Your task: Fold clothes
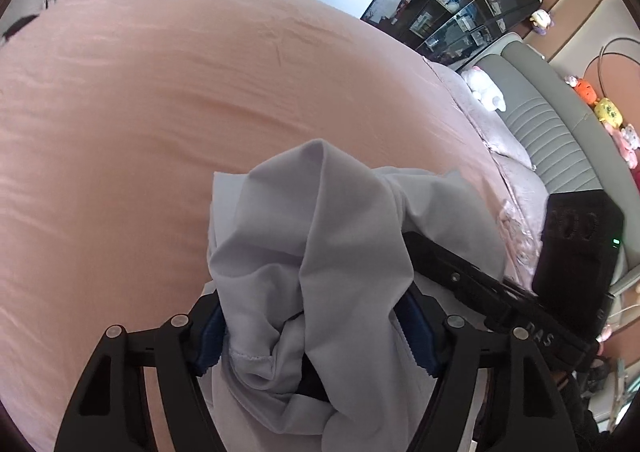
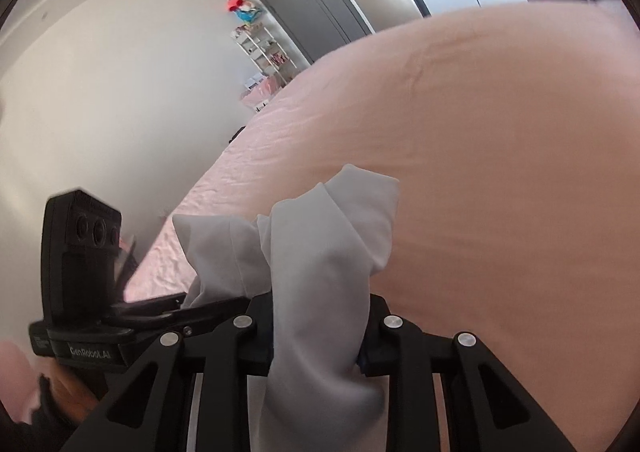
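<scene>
A pale grey garment (image 1: pixel 320 244) is bunched between both grippers above a pink bed (image 1: pixel 160 112). My left gripper (image 1: pixel 316 336) is shut on a thick wad of it, the cloth spilling over the blue pads. My right gripper (image 2: pixel 320 336) is shut on another bunch of the same garment (image 2: pixel 320 264), which stands up in folds above the jaws and hangs below. The right gripper shows in the left wrist view (image 1: pixel 480 288), close to the right; the left gripper's body shows in the right wrist view (image 2: pixel 84 276), close to the left. The fingertips are hidden by cloth.
The pink bed sheet (image 2: pixel 500 152) fills most of both views. A grey padded headboard (image 1: pixel 552 132) with plush toys (image 1: pixel 608 112) is at the right. A dark display cabinet (image 1: pixel 452 4) stands beyond. A white shelf rack (image 2: pixel 264 48) and a grey wardrobe (image 2: pixel 304 4) stand by the wall.
</scene>
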{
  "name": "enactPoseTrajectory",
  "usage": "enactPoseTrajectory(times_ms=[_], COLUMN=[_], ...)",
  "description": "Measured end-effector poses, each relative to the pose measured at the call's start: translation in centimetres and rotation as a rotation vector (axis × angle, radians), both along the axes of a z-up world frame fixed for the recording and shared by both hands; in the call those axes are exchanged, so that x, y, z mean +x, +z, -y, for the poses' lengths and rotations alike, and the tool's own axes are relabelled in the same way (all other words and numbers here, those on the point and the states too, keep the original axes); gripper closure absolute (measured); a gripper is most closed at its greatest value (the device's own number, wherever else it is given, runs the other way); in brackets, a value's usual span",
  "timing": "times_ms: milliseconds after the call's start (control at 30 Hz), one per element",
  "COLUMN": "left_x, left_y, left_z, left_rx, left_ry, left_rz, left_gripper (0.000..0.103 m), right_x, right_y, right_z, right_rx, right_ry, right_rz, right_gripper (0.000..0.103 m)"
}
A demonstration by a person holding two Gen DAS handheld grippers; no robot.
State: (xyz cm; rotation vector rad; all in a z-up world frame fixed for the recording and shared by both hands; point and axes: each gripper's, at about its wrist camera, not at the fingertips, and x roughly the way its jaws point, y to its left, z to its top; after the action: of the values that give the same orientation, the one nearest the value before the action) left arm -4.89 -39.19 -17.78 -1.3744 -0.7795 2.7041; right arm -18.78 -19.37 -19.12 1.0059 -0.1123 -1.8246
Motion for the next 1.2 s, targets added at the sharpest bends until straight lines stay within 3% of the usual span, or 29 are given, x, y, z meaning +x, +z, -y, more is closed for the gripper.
enactPoseTrajectory(times_ms=[67,167,233,300,733,967,1067,1200], left_x=[-0.2,0.5,1.3,2.2,7.1,7.2,6.9,6.5], left_y=[0.4,0.9,1.5,2.4,5.4,4.5,3.8,2.3], left_z=[-0.1,-1.0,-1.6,-2.3,-7.4,-11.5,-12.5,-13.8], left_rx=[-0.079,-0.205,-0.282,-0.324,-0.441,-0.548,-0.554,-0.558], left_ry=[-0.014,-0.024,-0.029,-0.031,-0.103,-0.145,-0.154,-0.182], left_rz=[0.013,0.029,0.027,0.022,0.011,0.082,0.111,0.159], left_gripper=[0.030,0.023,0.020,0.018,0.018,0.017,0.017,0.017], right_x=[0.3,0.7,0.7,0.6,4.2,5.6,6.0,6.9], right_y=[0.4,0.2,0.0,-0.2,0.7,-1.1,-1.5,-1.9], right_z=[1.0,1.6,0.9,-0.1,-10.9,-12.8,-13.0,-12.4], right_rx=[0.066,0.157,0.165,0.155,0.177,0.177,0.161,0.198], right_ry=[0.024,0.047,0.031,0.004,-0.110,-0.125,-0.119,-0.089], right_rz=[-0.079,-0.122,-0.112,-0.095,-0.195,-0.153,-0.125,-0.156], right_gripper=[0.075,0.067,0.041,0.026,0.021,0.021,0.021,0.021])
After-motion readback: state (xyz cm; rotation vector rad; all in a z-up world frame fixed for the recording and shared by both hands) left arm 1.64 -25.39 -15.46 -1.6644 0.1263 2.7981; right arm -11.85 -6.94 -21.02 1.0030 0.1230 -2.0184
